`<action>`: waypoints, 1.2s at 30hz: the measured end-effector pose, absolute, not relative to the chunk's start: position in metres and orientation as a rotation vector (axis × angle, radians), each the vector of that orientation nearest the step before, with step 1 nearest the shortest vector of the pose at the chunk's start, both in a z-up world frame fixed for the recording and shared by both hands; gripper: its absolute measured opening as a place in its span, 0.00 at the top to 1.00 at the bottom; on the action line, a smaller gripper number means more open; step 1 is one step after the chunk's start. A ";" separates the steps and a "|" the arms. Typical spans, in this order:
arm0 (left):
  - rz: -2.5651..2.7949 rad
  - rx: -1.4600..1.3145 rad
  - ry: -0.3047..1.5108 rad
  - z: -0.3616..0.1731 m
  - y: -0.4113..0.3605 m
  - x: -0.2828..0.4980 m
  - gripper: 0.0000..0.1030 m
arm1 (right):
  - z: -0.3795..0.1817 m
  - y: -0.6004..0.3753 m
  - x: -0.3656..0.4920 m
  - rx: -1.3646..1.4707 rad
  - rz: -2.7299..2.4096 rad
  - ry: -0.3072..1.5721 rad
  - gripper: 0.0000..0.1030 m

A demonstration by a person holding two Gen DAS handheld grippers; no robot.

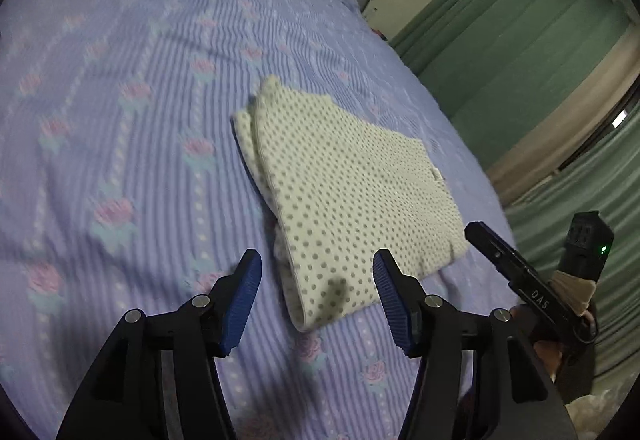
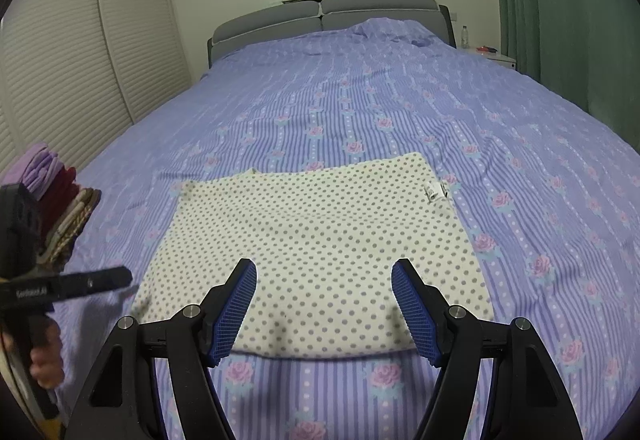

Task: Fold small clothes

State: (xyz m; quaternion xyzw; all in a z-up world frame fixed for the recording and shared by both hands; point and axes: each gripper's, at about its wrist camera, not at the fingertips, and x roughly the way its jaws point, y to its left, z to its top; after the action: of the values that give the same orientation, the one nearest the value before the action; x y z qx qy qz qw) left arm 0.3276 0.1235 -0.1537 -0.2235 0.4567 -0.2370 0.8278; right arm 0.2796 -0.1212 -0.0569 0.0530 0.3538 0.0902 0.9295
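Observation:
A cream garment with grey dots lies folded flat in a rectangle on the purple striped bed cover; a small white label shows at its right edge. It also shows in the left wrist view. My right gripper is open and empty, held just above the garment's near edge. My left gripper is open and empty over the garment's near corner. The right gripper's body shows at right in the left wrist view, and the left gripper's body at left in the right wrist view.
A stack of folded clothes in purple, red and tan sits at the bed's left edge. A grey headboard is at the far end. Louvred wardrobe doors stand left, green curtains right, a nightstand with a bottle beyond.

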 end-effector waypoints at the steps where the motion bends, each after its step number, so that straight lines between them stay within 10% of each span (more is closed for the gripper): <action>1: -0.507 -0.499 0.977 -0.158 0.126 0.330 0.43 | -0.057 -0.120 0.278 0.105 0.184 0.726 0.31; 19: -0.629 -0.584 0.974 -0.184 0.116 0.390 0.36 | -0.063 -0.105 0.284 0.115 0.208 0.729 0.32; 29: -0.594 -0.503 0.992 -0.156 0.110 0.370 0.80 | -0.077 -0.082 0.296 0.108 0.284 0.759 0.83; 36: -0.581 -0.440 0.943 -0.109 0.081 0.370 0.84 | -0.104 -0.081 0.312 0.159 0.299 0.835 0.89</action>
State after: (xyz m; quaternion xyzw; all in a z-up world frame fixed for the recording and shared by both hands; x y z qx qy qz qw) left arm 0.3704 0.0809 -0.1095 -0.2073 0.4440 -0.2735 0.8277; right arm 0.3120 -0.0806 -0.1044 0.0769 0.4035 0.1447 0.9002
